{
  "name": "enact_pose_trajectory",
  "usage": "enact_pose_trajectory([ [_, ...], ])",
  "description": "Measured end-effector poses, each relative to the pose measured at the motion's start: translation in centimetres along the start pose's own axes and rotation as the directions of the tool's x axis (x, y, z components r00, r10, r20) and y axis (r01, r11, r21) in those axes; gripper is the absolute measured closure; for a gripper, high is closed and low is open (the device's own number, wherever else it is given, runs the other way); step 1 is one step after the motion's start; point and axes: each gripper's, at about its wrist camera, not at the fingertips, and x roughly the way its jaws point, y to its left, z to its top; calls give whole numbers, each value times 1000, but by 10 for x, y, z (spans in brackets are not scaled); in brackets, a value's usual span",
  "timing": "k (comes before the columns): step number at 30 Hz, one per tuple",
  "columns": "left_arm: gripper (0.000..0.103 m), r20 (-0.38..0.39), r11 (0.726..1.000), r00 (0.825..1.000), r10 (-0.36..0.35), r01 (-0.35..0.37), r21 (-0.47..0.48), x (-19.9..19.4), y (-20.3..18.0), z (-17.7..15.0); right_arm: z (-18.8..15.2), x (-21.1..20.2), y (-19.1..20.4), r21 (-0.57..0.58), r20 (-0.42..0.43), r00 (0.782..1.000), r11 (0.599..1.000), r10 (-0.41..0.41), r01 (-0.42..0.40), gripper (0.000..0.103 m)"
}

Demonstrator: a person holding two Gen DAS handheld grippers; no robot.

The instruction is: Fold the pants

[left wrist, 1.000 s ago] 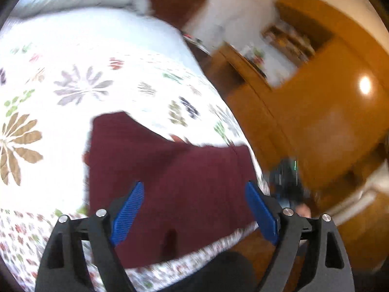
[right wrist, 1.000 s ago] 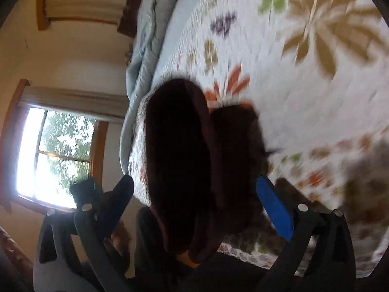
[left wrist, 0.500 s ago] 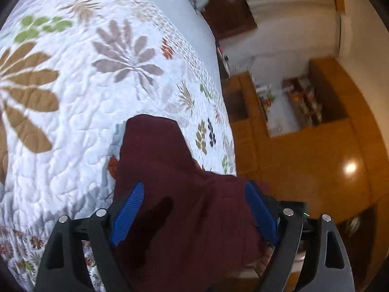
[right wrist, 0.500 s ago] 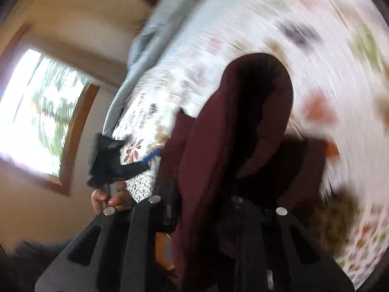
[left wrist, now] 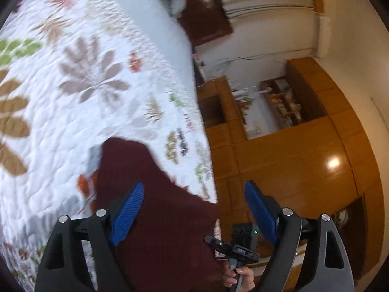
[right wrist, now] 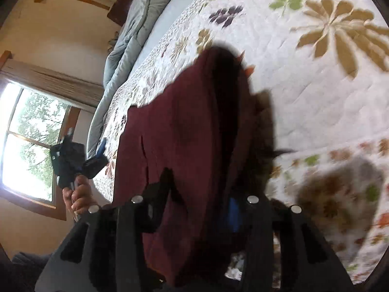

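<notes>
Right wrist view first, from close up: our right gripper point(right wrist: 194, 206) is pinching the dark red pants point(right wrist: 189, 126). A second ago its blue pads stood wide apart with the cloth only lying between them. Now the black fingers have squeezed in and the cloth bunches up between them, with just a bit of blue pad showing. We think this means we have caught one side of the pants and can lift it over for a fold. Farther off, the pants lie on the flowered quilt point(right wrist: 316, 92), near the edge of the bed. Off to the side we see our left gripper point(right wrist: 70, 160) held up in front of the window point(right wrist: 31, 146).

From the left wrist view, our left gripper point(left wrist: 192, 209) is spread wide and holds nothing, just as it was a second ago. It has swung out toward the bed edge, and the pants point(left wrist: 150, 214) sit under only one blue finger point(left wrist: 127, 213) now. Below it our right gripper point(left wrist: 240, 245) peeks in.

Only the right view shows the pinch. Only the left view shows the wooden cupboards point(left wrist: 304, 158) far across the room.
</notes>
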Motion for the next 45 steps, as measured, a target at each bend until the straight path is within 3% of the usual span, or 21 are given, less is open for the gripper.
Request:
enact_pose_trajectory([
  [3, 18, -42, 999, 999, -33, 34, 2, 9, -3, 3, 22, -36, -2, 34, 125, 989, 996, -81, 78, 59],
  [5, 18, -76, 999, 996, -41, 41, -10, 18, 1, 2, 36, -50, 10, 19, 205, 978, 1000, -27, 23, 59],
  [6, 18, -108, 998, 993, -53, 50, -27, 27, 5, 2, 44, -48, 22, -12, 206, 977, 999, 46, -45, 59],
  [8, 18, -149, 997, 987, -64, 58, -45, 41, 13, 4, 53, -22, 43, -45, 143, 982, 992, 120, -115, 59],
  [10, 18, -175, 999, 984, -30, 25, -30, 53, 20, 5, 60, 12, 38, -26, 38, 996, 997, 77, -76, 66],
  [13, 19, -200, 999, 980, 10, -19, -46, 68, 41, 7, 66, 28, -3, 47, 12, 1000, 999, 4, -5, 103],
  [16, 23, -206, 998, 978, 44, -50, -24, 74, 42, 6, 64, 25, -20, 104, 19, 999, 994, 38, -40, 103],
  [18, 23, -198, 998, 978, 62, -66, -12, 68, 35, 7, 52, 5, -7, 66, 49, 998, 997, 45, -48, 96],
  [20, 22, -152, 997, 985, 82, -80, 20, 50, 22, 6, 40, -15, 9, 22, 92, 993, 997, 74, -77, 77],
  [21, 20, -131, 996, 989, 68, -60, 62, 34, 9, 1, 29, -23, 26, -25, 94, 992, 996, 89, -87, 76],
  [25, 20, -184, 987, 980, 76, -48, 152, 6, -9, -44, -16, -23, 54, -123, 12, 998, 991, 60, -58, 73],
  [27, 20, -225, 985, 968, 108, -74, 153, 9, 0, -63, -29, -7, 38, -111, -37, 999, 993, -28, 24, 82],
  [28, 20, -238, 984, 962, 133, -100, 144, 13, 8, -70, -32, 0, 22, -77, -51, 997, 996, -57, 53, 102],
  [30, 20, -263, 984, 951, 161, -133, 121, 21, 25, -77, -30, 1, 3, -20, -49, 998, 999, -31, 30, 103],
  [31, 20, -263, 984, 951, 161, -133, 122, 20, 26, -76, -29, -4, -1, 17, -44, 999, 1000, -2, 3, 102],
  [33, 18, -255, 989, 957, 135, -115, 95, 9, 19, -68, -25, -25, 4, 6, -3, 999, 999, -37, 37, 69],
  [34, 15, -241, 991, 964, 115, -96, 91, 1, 15, -62, -22, -38, 4, 23, 13, 1000, 1000, -16, 16, 27],
  [35, 9, -215, 990, 970, 115, -93, 108, -10, 10, -55, -18, -46, 4, 41, 27, 999, 999, -24, 23, 5],
  [38, 6, -202, 985, 967, 155, -134, 113, -18, 19, -34, -6, -51, -7, 67, -16, 999, 997, 30, -29, 5],
  [41, 6, -303, 986, 939, 162, -164, 18, -8, 51, -18, 7, -26, -20, 101, -106, 994, 995, 38, -27, 5],
  [45, 6, -384, 977, 899, 210, -208, 47, 9, 68, -13, 6, 2, -13, 69, -216, 976, 998, 30, -16, 5],
])
